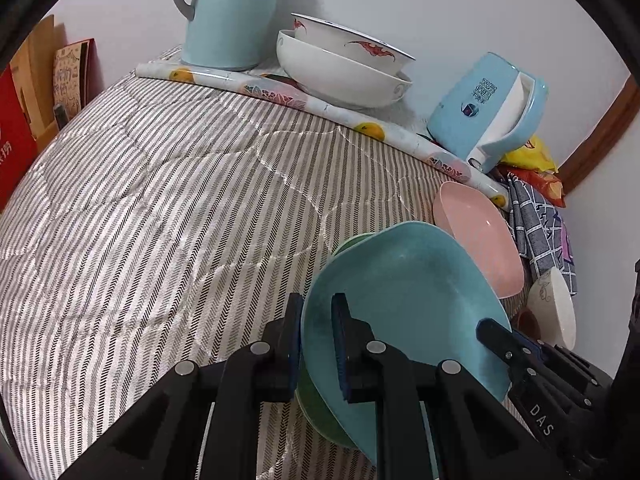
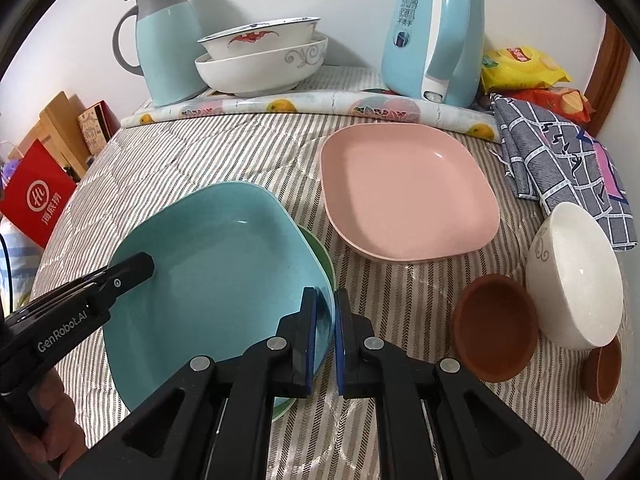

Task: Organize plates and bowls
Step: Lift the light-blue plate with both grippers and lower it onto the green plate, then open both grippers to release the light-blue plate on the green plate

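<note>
A teal plate (image 2: 208, 276) lies stacked on a green plate (image 2: 322, 252) on the striped cloth. My left gripper (image 1: 316, 344) is shut on the teal plate's (image 1: 404, 292) left rim; the green plate (image 1: 316, 404) shows underneath. My right gripper (image 2: 325, 332) is shut on the teal plate's right rim and also shows in the left wrist view (image 1: 504, 340). My left gripper shows in the right wrist view (image 2: 136, 270). A pink plate (image 2: 404, 192) lies beyond, to the right. A white bowl (image 2: 572, 276) and two brown bowls (image 2: 496, 328) sit at the right.
Two stacked white bowls (image 2: 260, 56), a teal jug (image 2: 168, 40) and a blue kettle (image 2: 432, 36) stand at the back on a rolled mat (image 2: 312, 108). A checked cloth (image 2: 560, 164) and snack bags (image 2: 524, 68) lie at the right. A red bag (image 2: 36, 200) stands left.
</note>
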A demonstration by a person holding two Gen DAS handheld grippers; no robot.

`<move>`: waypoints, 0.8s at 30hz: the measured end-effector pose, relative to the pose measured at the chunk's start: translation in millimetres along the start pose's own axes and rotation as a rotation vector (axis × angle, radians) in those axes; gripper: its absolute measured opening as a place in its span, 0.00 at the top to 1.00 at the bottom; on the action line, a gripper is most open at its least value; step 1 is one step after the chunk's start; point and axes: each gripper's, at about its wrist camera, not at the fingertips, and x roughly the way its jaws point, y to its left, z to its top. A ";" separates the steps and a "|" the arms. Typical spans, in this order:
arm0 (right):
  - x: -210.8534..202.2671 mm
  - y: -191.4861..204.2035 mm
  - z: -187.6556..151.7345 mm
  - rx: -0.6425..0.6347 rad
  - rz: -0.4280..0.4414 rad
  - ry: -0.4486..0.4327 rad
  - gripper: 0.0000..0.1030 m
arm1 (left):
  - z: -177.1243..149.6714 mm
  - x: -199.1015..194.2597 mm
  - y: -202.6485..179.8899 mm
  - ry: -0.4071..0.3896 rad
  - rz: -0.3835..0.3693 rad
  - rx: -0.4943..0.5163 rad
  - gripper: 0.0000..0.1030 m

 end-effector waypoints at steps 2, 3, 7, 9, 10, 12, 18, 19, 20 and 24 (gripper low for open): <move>0.4 -2.2 1.4 -0.004 0.004 0.001 0.92 | -0.9 0.8 -3.0 -0.002 0.015 0.014 0.86; 1.0 -2.9 2.0 -0.005 0.002 0.000 0.92 | -0.9 0.7 -3.2 -0.005 0.017 0.017 0.86; 4.8 -5.8 5.0 -0.016 0.004 0.002 0.91 | -1.2 -0.6 -3.1 0.004 0.014 0.012 0.86; 6.8 -5.0 6.1 -0.027 0.001 0.002 0.90 | -2.8 -2.0 -3.9 0.008 0.017 0.016 0.86; 7.5 -4.4 6.4 -0.034 -0.001 0.000 0.89 | -3.7 -2.6 -4.3 0.009 0.018 0.019 0.86; 9.2 -3.5 7.2 -0.038 -0.001 0.002 0.88 | -5.4 -3.1 -5.2 0.013 0.026 0.025 0.86; 2.1 -5.0 5.8 -0.036 0.015 -0.010 0.71 | -9.4 -8.4 -6.2 0.033 0.027 0.029 0.86; -0.5 -5.9 5.6 -0.032 0.019 -0.017 0.65 | -10.2 -9.9 -6.8 0.031 0.031 0.031 0.86; -3.7 -7.0 5.0 -0.028 0.017 -0.026 0.62 | -10.9 -11.3 -7.5 0.030 0.035 0.034 0.86; -14.2 -8.8 1.7 -0.022 0.024 -0.046 0.62 | -14.6 -16.7 -10.1 0.033 0.040 0.041 0.86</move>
